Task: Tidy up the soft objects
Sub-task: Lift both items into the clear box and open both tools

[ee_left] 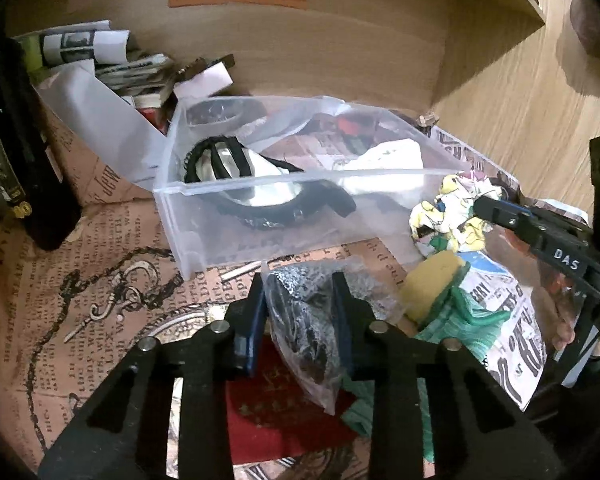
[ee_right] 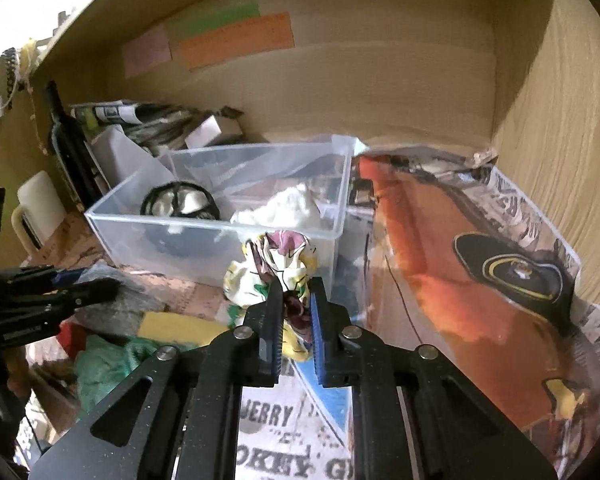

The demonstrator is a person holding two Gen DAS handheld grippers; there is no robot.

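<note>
Centrally, the clear rectangular plastic bin (ee_right: 220, 216) holds black-and-white and white fabrics. Just near it, the right gripper (ee_right: 296, 300) clamps a crumpled floral cloth (ee_right: 276, 264); the left gripper (ee_left: 298, 300) pinches a clear-bagged dark textile (ee_left: 304, 320).

Dim warm light, fisheye warping, edge blur

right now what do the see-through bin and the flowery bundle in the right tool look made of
Clear rectangular storage bin: seemingly rigid plastic, glossy and translucent, since its contents show through the walls. Crumpled floral-print bundle pinched in the right tool: probably thin woven cloth, matte, given its soft irregular folds.
</note>
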